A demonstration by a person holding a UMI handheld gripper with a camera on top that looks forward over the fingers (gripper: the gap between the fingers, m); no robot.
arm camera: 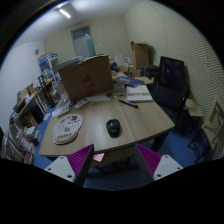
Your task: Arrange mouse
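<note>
Mouse [113, 127] is seen on table [150, 118], well ahead of jaws, approx centred between them; long axis points away; jaws wide, holding nothing.

The gripper [112, 160] is held level and points forward, its two fingers spread wide apart with nothing between them. The left finger [72, 165] and the right finger [158, 162] each show a magenta pad on the inner face. Neither finger touches anything.
</note>
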